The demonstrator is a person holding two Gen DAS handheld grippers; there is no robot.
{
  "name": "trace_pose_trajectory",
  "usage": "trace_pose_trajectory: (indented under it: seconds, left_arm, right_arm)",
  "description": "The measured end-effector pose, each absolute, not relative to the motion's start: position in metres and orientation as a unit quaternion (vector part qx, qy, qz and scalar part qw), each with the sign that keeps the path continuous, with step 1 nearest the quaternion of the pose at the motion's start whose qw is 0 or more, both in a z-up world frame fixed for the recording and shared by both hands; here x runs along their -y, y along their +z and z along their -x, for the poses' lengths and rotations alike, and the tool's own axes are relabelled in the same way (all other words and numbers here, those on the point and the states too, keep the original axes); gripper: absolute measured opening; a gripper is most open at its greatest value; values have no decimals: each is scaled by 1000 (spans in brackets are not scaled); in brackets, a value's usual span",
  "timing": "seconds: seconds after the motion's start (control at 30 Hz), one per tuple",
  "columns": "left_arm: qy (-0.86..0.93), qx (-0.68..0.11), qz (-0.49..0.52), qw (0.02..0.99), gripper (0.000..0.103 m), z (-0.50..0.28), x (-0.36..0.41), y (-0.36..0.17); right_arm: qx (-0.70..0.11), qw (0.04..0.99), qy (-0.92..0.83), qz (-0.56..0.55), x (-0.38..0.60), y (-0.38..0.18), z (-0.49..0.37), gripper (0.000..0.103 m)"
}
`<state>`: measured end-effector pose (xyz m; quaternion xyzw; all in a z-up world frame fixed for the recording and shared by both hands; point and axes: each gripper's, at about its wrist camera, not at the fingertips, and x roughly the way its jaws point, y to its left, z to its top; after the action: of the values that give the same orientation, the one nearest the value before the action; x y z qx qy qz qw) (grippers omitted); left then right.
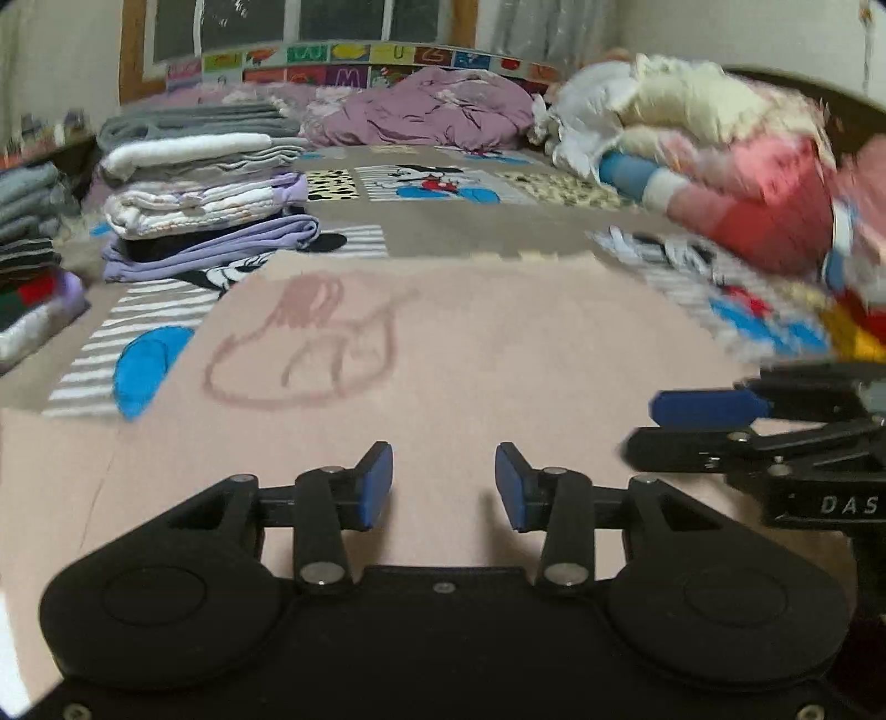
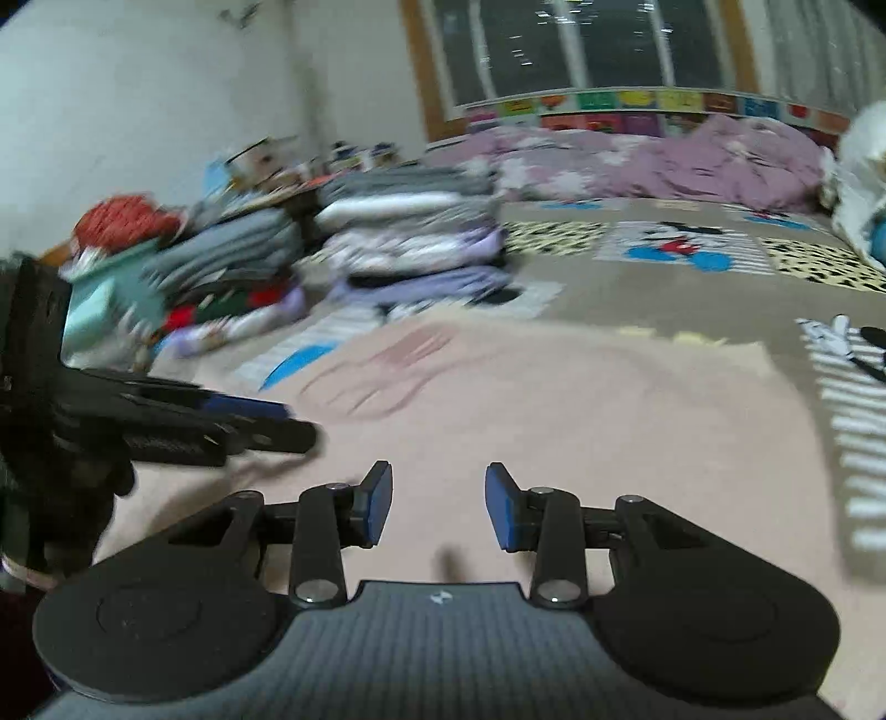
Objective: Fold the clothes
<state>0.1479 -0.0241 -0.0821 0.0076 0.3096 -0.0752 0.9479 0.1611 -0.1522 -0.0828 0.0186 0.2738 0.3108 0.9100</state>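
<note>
Both my grippers, left and right, are spread and empty over the pink garment. Next, I think, I must pinch its edge to fold.

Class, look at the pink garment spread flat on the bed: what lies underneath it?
Under the pink garment lies the cartoon-print bedspread, showing past its far and side edges: striped panels, a blue patch. Whatever the print shows directly beneath the garment is covered and cannot be seen.

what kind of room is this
Most likely a bedroom: clothes are being folded on a bed with a cartoon-print cover, a rumpled purple duvet lies at its far side under a dark window, and folded clothes stacks sit alongside.
</note>
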Motion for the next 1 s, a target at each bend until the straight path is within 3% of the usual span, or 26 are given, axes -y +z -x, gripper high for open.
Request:
trace_pose_trajectory:
  seconds: [0.4,0.53,0.7,0.9,1.0]
  left_arm:
    - [-22,-310,-12,950,40,-80,22,-110]
    - [-16,-313,-73,947,46,-58,41,-124]
    - [-27,-286,-117,951,47,-33,61,-118]
    - [-83,-225,-142,960,50,-18,85,-110]
    - [-117,-278,-159,940,54,-26,98,-126]
  right_arm:
    - [-255,913,320,6,135,-102,-72,38]
    - [-291,898,330,30,133,-127,-49,48]
    - [-297,899,322,0,150,-124,-28,47]
    - [-251,933,216,-139,217,-107,3,47]
    - [-237,931,122,-248,265,-112,10,48]
